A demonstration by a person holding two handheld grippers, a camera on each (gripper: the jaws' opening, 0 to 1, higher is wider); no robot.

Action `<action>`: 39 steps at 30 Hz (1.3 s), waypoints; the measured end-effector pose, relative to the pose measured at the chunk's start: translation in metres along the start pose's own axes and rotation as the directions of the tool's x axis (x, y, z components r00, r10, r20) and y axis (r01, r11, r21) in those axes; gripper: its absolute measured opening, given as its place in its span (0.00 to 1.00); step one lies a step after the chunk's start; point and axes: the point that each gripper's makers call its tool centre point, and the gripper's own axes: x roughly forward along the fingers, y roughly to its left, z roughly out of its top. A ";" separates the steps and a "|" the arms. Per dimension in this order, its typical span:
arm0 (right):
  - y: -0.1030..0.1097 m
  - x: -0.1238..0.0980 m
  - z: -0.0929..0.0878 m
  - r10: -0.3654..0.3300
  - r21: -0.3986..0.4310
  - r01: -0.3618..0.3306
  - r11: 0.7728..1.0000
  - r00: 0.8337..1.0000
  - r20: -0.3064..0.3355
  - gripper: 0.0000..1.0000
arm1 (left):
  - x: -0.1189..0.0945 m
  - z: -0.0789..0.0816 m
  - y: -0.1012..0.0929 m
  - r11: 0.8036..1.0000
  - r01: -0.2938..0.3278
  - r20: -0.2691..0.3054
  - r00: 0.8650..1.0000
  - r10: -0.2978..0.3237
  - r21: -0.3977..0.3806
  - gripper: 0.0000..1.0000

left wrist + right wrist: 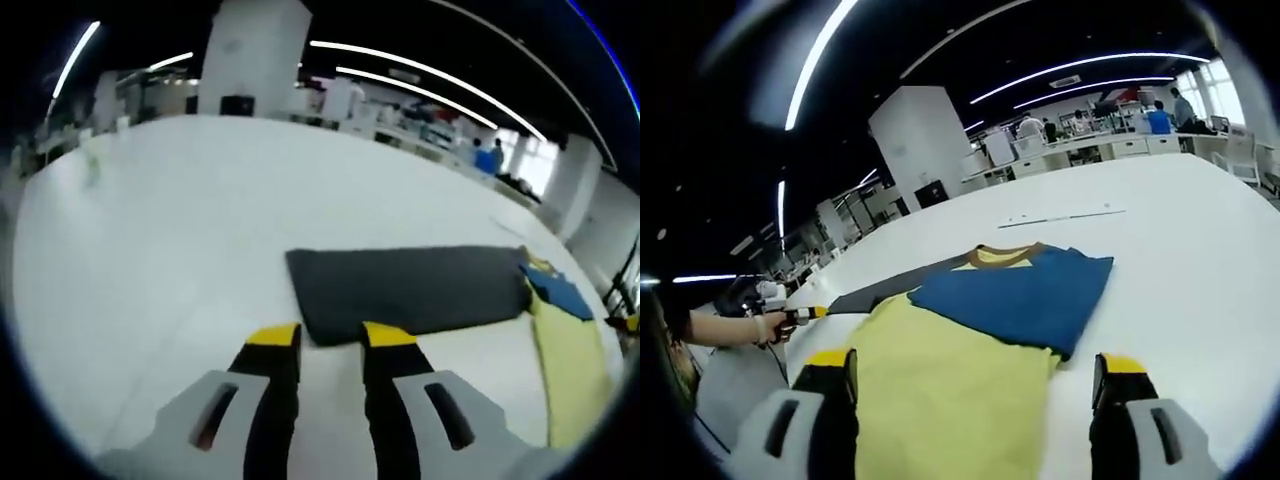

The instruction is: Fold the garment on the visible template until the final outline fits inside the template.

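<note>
A yellow and blue garment [970, 350] lies flat on the white table [1180, 250], its collar [1005, 255] pointing away from me. A dark grey template [410, 288] lies beside it, and the garment's edge [565, 340] overlaps the template's right end. My left gripper [331, 337] hovers open just short of the template's near edge, nothing between its yellow-tipped jaws. My right gripper [975, 365] stands wide open over the yellow part, its jaws either side of the cloth. In the right gripper view a hand [740, 328] holds the left gripper [805, 314] at the template's far end.
A thin pale strip [1060, 217] lies on the table beyond the garment. A white pillar [925, 140] and desks with people [1160, 120] stand behind the table. The table top stretches wide on the left [150, 230].
</note>
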 end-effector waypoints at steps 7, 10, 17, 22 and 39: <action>0.001 0.000 -0.004 -0.001 -0.001 0.001 1.000 1.000 -0.016 0.98 | 0.010 0.003 0.006 0.999 -0.037 -0.004 0.999 0.037 0.034 0.05; 0.004 0.001 -0.006 0.005 -0.012 -0.005 1.000 1.000 -0.020 0.98 | 0.012 0.004 0.006 0.998 -0.044 -0.003 0.999 0.044 0.049 0.02; 0.005 0.001 -0.010 0.006 -0.014 -0.006 1.000 1.000 -0.031 0.98 | 0.008 0.017 -0.006 0.995 -0.032 0.018 0.999 0.030 0.091 0.00; 0.005 0.001 -0.011 0.006 -0.014 -0.006 1.000 0.999 -0.033 0.98 | 0.007 0.042 -0.036 0.997 0.042 0.098 0.994 -0.049 0.067 0.00; 0.002 -0.009 -0.010 0.002 0.011 -0.002 1.000 1.000 0.007 0.97 | 0.026 0.117 -0.210 0.904 0.428 0.217 0.884 -0.415 -0.016 0.00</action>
